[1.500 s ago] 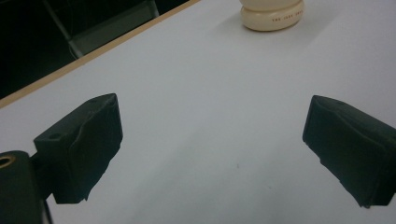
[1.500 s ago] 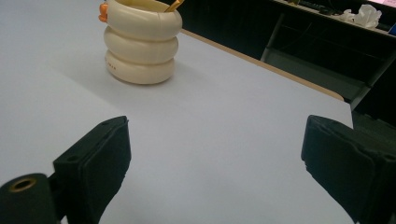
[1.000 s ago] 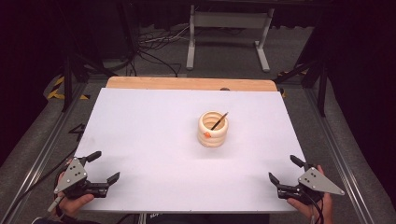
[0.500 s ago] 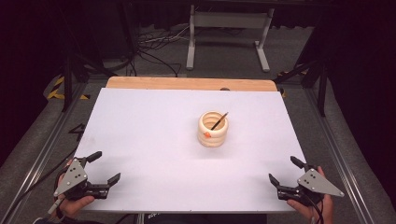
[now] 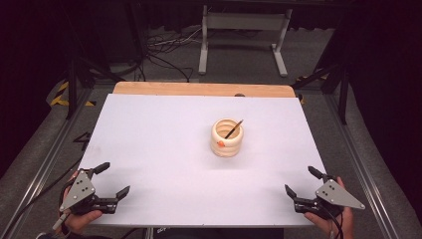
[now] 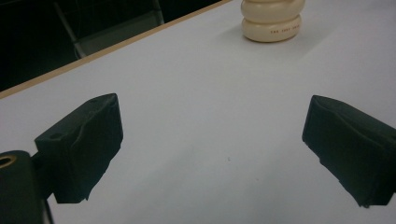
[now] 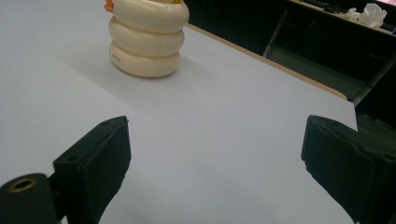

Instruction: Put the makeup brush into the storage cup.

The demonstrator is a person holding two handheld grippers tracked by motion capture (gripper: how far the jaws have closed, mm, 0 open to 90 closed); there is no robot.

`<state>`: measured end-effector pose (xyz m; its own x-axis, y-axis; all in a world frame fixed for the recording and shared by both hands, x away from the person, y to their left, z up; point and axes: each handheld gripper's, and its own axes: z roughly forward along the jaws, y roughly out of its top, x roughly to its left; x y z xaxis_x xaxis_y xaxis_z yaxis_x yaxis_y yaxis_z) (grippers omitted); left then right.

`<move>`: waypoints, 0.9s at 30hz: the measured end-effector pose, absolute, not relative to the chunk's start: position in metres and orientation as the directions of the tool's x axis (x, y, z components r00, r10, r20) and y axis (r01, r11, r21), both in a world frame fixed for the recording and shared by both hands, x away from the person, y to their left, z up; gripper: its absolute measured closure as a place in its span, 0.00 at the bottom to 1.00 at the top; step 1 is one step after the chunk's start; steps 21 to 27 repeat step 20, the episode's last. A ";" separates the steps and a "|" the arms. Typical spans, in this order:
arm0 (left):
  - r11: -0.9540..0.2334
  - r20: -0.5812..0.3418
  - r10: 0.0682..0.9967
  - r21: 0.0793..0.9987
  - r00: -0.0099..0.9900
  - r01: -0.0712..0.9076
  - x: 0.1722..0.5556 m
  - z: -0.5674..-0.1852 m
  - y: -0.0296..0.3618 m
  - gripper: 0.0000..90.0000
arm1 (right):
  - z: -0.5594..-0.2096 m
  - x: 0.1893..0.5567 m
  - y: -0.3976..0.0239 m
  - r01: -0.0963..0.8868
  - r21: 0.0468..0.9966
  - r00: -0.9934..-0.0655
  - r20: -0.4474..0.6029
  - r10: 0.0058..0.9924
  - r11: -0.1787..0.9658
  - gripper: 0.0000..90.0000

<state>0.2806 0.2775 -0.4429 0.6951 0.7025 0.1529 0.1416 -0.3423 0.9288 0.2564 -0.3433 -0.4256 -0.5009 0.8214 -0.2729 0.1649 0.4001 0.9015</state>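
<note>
While both sets of jaws are standing wide apart with nothing between them, the left gripper point(image 5: 110, 179) and right gripper point(image 5: 303, 183) are sitting at the near corners of the white table point(image 5: 159, 139), each held by a hand at the front edge. The cream ringed holder point(image 5: 227, 138) is standing upright near the table's middle, well apart from both grippers, with a dark pencil point(image 5: 233, 129) leaning inside it and an orange bit at its rim. In the right gripper view the holder point(image 7: 148, 38) is lying ahead and left of the jaws; in the left gripper view the holder point(image 6: 272, 19) is sitting far off at the top.

Risk, judging from here: the pencil is sticking out tilted, so a sideways or low approach is likely knocking the light holder over; a pinch near the tip is probably slipping.

Both hands are resting low, jaws pointing inward toward the centre.
</note>
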 end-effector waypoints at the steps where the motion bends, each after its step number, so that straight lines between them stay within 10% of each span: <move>1: -0.343 0.153 0.702 0.929 0.696 0.141 0.280 -0.443 0.277 0.07 | -0.426 0.257 -0.342 0.162 0.902 -0.503 -0.273 0.820 0.399 0.10; 27: -0.344 0.163 0.716 0.928 0.679 0.140 0.280 -0.442 0.280 0.07 | -0.427 0.260 -0.339 0.167 0.902 -0.514 -0.265 0.816 0.398 0.10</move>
